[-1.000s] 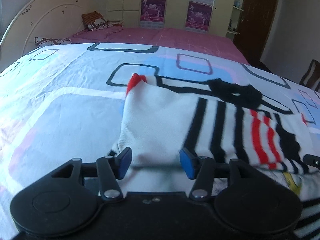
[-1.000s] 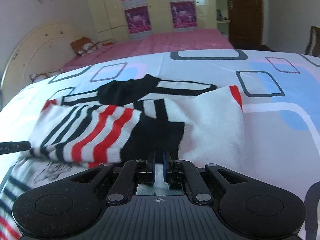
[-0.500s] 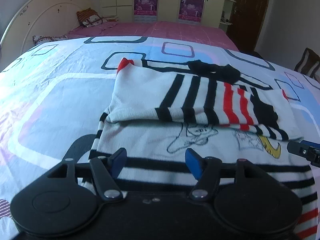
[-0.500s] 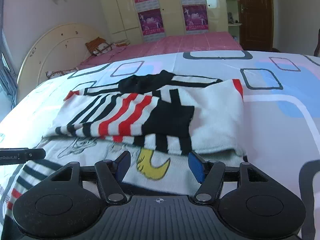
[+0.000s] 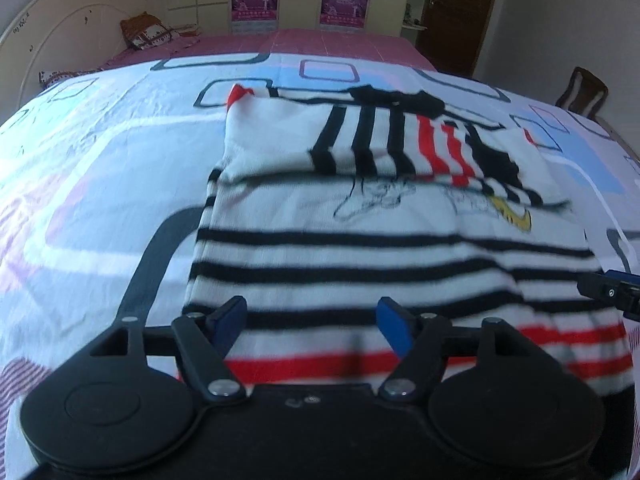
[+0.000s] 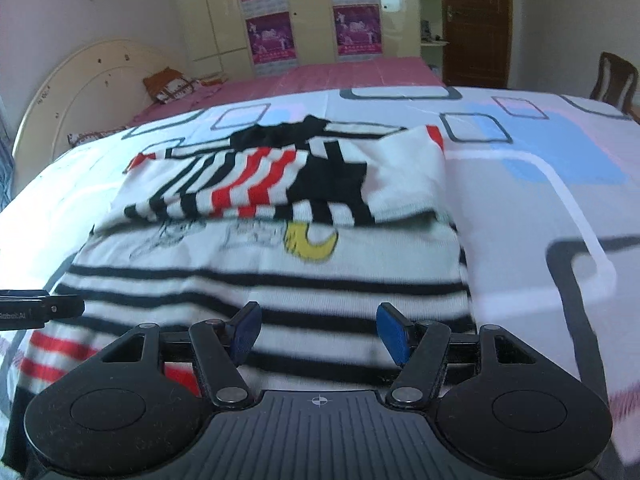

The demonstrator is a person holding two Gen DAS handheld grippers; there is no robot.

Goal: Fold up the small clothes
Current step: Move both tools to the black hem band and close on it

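Left wrist view: my left tool (image 5: 312,318) hanging open over near hem, gripping nothing. Striped shirt (image 5: 380,248) lying flat on bed (image 5: 100,160), sleeves (image 5: 400,144) already folded in across chest.

Right wrist view: my right tool (image 6: 318,330) also spread wide, empty, above hem. Judging sleeve folds done; bottom-up fold of body remaining, hem not yet gripped.

Little can be read. In the right wrist view, at nine o'clock, the left gripper (image 6: 38,307) carries small pale lettering on its black side; it is cut off and blurred, so no word is sure. The purple posters (image 6: 270,38) on the wardrobe doors, at twelve o'clock, bear print too small to read.
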